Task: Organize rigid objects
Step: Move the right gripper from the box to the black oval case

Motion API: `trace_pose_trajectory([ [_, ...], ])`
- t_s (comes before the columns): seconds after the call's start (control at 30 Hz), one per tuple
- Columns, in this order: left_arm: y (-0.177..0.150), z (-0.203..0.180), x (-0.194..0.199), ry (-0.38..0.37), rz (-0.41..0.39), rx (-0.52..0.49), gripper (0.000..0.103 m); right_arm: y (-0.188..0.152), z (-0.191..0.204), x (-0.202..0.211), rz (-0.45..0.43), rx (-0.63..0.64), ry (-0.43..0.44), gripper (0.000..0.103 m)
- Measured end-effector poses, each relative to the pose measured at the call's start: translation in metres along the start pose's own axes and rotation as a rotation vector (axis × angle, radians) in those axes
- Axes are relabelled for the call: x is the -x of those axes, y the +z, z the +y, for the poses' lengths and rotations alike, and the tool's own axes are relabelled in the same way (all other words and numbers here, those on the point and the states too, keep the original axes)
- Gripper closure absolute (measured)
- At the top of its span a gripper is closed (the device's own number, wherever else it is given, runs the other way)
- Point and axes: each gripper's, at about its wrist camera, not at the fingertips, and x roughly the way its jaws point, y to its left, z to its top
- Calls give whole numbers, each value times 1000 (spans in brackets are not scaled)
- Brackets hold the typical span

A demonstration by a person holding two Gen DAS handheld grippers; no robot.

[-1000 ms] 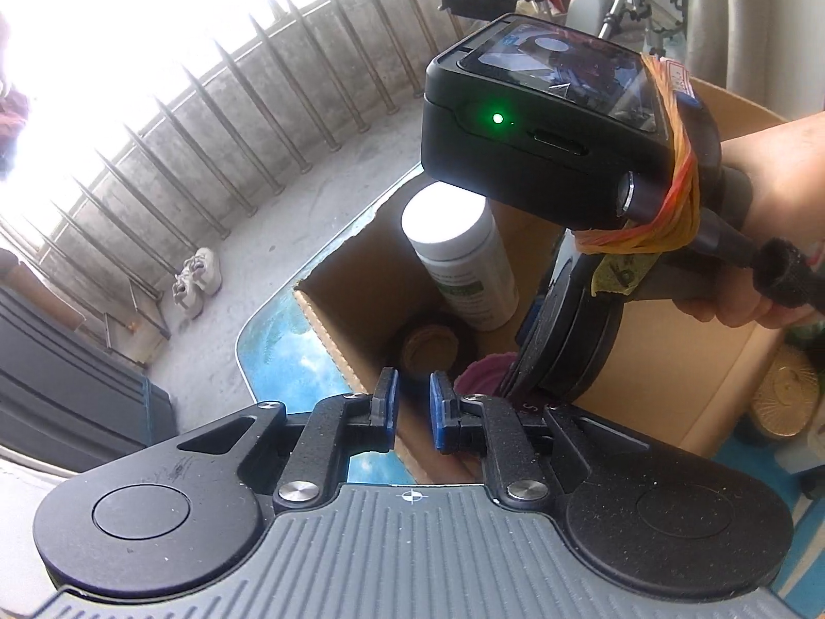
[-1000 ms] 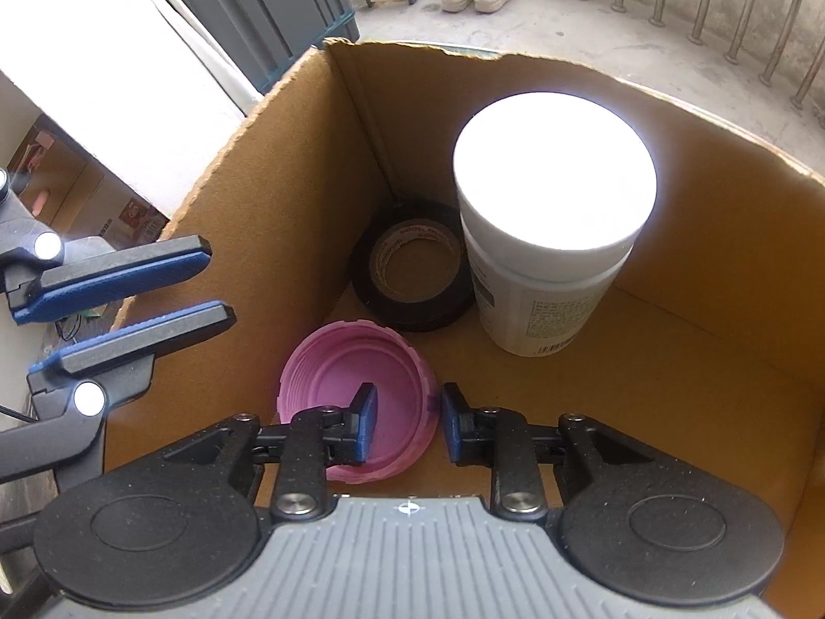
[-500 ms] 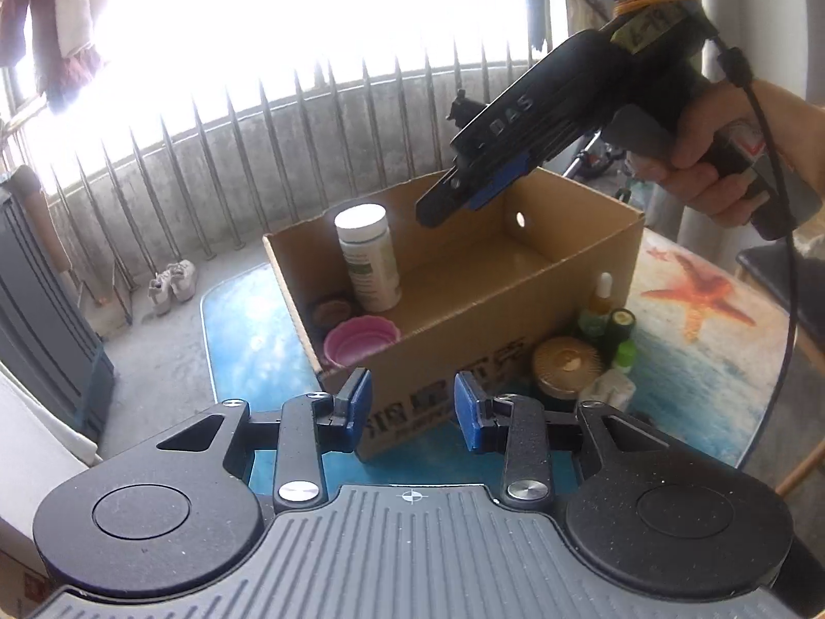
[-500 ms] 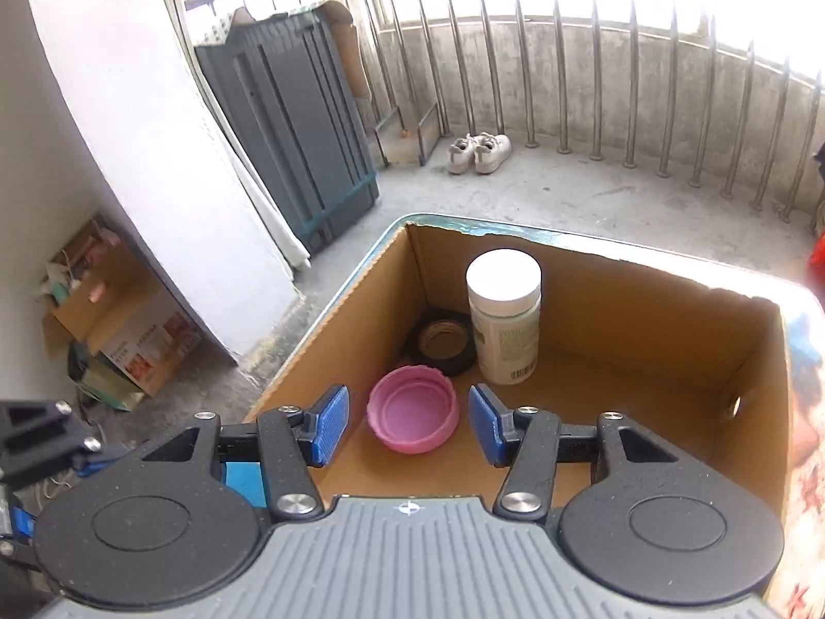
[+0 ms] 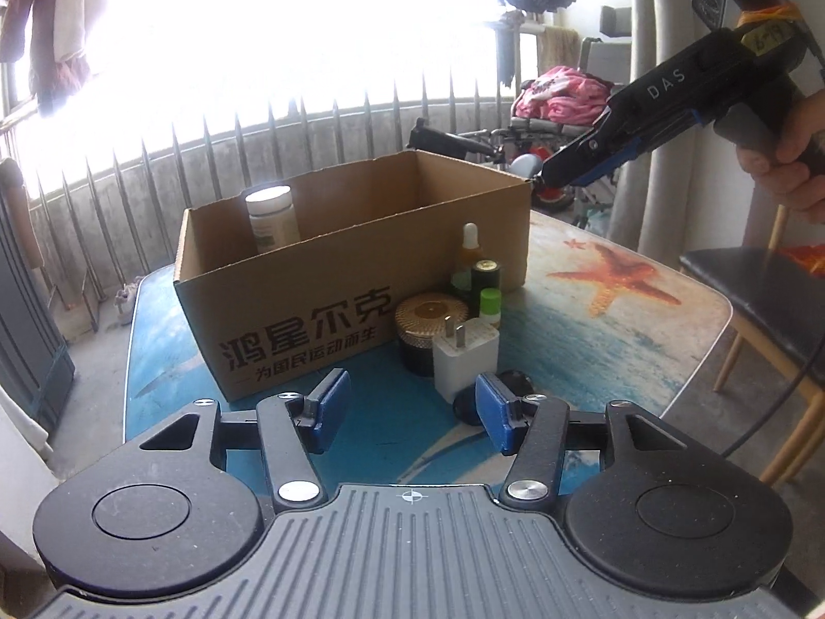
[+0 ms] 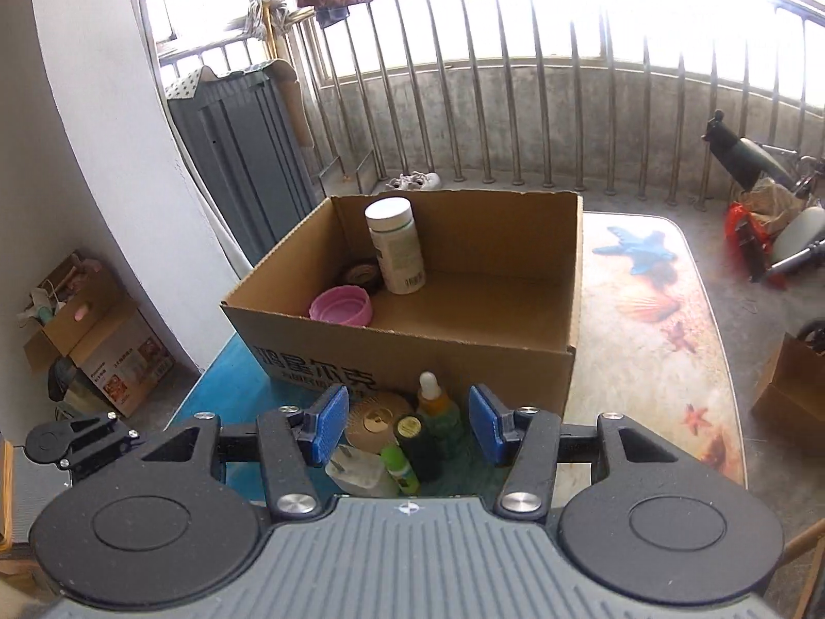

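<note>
Left gripper (image 5: 410,410): jaws opening, nothing between the blue pads; it hangs above the bench (image 5: 593,330) in front of the loose items. Right gripper (image 6: 407,423): jaws apart and empty, above the same cluster; seen from the left wrist it is held high at upper right by a hand (image 5: 789,160).

Nearest on the bench: a small black round object (image 5: 477,405), type unclear, partly behind the left gripper's pad; just beyond it a white plug adapter (image 5: 466,358), prongs up; touching behind it a dark jar with a gold ribbed lid (image 5: 430,317); beside these a green-capped small bottle (image 5: 490,304), a dark bottle (image 5: 486,276) and a dropper bottle (image 5: 469,247), all upright, close against the cardboard box (image 5: 309,309).

Inside the box, left end: pink lid (image 6: 341,305) lying open side up; dark tape roll (image 6: 361,275) flat behind it; white-capped bottle (image 6: 396,246) upright beside the roll; remainder of the box floor bare.

Beyond: balcony railing (image 6: 515,103).
</note>
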Motion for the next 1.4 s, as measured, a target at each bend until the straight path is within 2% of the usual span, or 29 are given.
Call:
trace_pose_trajectory([
  [0.17, -3, -10, -18, -13, -28, 3, 49, -27, -15, 0, 14, -28, 21, 48],
  [0.33, -7, -16, -41, -38, -30, 32, 48, -39, -18, -17, 49, -6, 20, 48],
  [0.47, -13, -16, -64, -40, -24, 40, 45, -46, -14, -29, 67, 4, 81, 48],
  [0.6, -16, -11, -84, -55, -1, 87, 42, -51, -6, -42, 87, 19, 104, 48],
  [0.9, -38, -3, -79, -114, 61, 157, 39, -83, -10, -64, 149, -40, 159, 48],
  [1.07, -43, -2, -75, -173, 28, 168, 45, -93, -17, -75, 182, -96, 153, 49],
  [1.17, -43, -7, -78, -172, 23, 135, 47, -96, -19, -77, 162, -107, 151, 49],
  [1.3, -45, -13, -77, -181, 25, 119, 62, -96, -20, -78, 161, -112, 166, 49],
  [1.4, -46, -18, -73, -208, 24, 112, 62, -97, -14, -78, 155, -93, 168, 49],
])
